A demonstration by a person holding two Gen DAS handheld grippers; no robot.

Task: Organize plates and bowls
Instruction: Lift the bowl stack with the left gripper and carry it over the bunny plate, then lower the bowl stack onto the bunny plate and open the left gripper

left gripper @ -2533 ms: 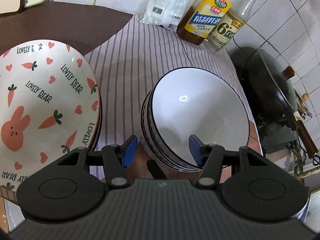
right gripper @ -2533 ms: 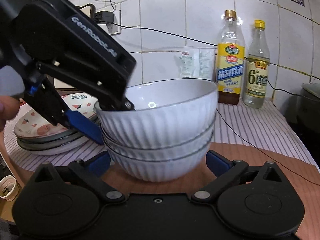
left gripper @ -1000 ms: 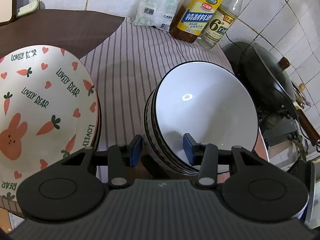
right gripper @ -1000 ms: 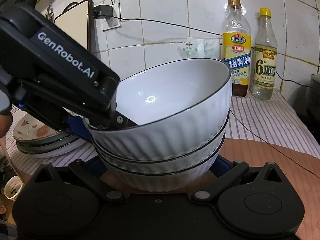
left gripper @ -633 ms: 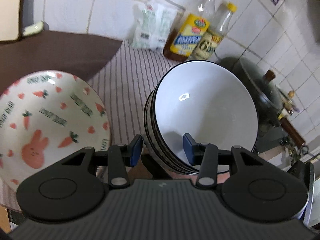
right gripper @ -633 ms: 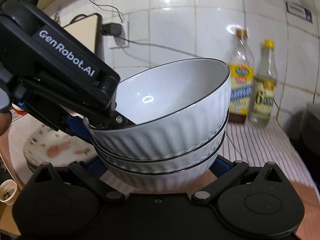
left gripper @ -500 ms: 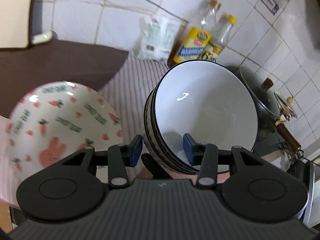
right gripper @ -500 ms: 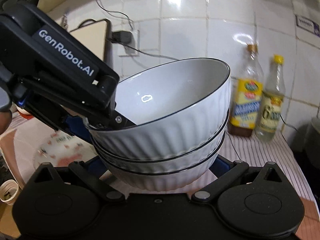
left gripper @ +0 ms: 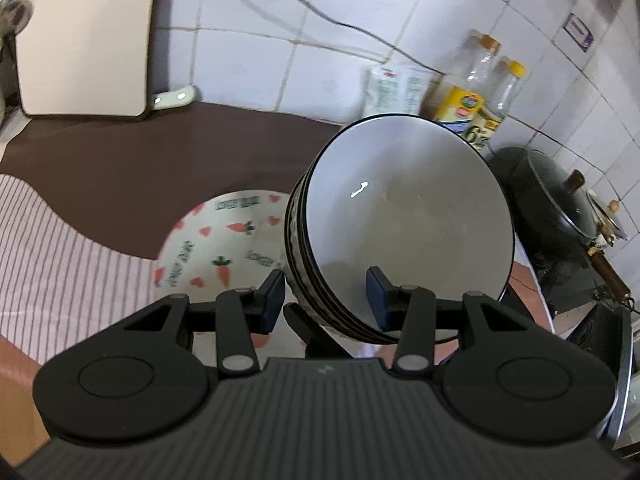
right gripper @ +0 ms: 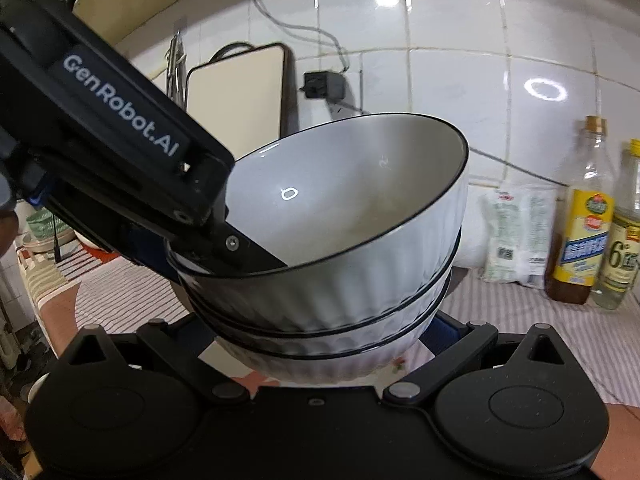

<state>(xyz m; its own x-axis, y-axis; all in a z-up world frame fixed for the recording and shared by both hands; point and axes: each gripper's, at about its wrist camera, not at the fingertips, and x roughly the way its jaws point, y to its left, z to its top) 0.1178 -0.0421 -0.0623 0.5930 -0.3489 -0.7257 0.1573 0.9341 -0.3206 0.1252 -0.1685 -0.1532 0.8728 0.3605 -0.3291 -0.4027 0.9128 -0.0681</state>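
Note:
A stack of three white ribbed bowls with black rims [left gripper: 404, 220] [right gripper: 352, 248] is held up in the air, tilted. My left gripper [left gripper: 326, 300] is shut on the near rims of the stack, one finger inside the top bowl and one outside. My right gripper [right gripper: 320, 340] is closed around the bottom bowl from both sides; its blue pads are mostly hidden. The carrot-and-rabbit plate stack [left gripper: 216, 248] lies on the counter below and left of the bowls.
Two bottles [left gripper: 476, 100] [right gripper: 584, 216] and a white bag [left gripper: 392, 88] stand by the tiled wall. A black wok with lid [left gripper: 560, 204] is at right. A cutting board [left gripper: 80, 36] leans at back left. Striped cloth [left gripper: 60, 248] covers the counter.
Both grippers closed on the bowl stack, lifted it off the counter and carried it up and left, so it now hangs partly over the carrot plates.

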